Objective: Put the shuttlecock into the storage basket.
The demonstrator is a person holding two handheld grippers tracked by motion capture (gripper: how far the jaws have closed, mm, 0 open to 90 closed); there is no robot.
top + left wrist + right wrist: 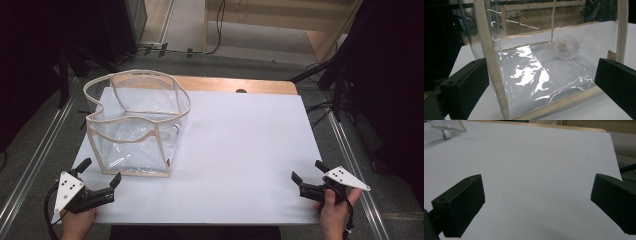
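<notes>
A clear plastic bag with beige fabric trim (136, 122) stands open-topped on the left of the white table top (240, 150). Through its near wall (536, 75) I see a white shuttlecock (566, 47) lying inside at the far corner; its cork end (445, 134) shows in the right gripper view. My left gripper (102, 172) is open at the table's front left, just short of the bag's near corner, jaws wide to either side of it. My right gripper (307, 171) is open at the front right over bare table, nothing between its jaws.
The wooden desk edge (240, 85) runs behind the white sheet. Metal rails (350, 150) flank the table on both sides. Cables and dark stands (330, 75) sit on the floor beyond.
</notes>
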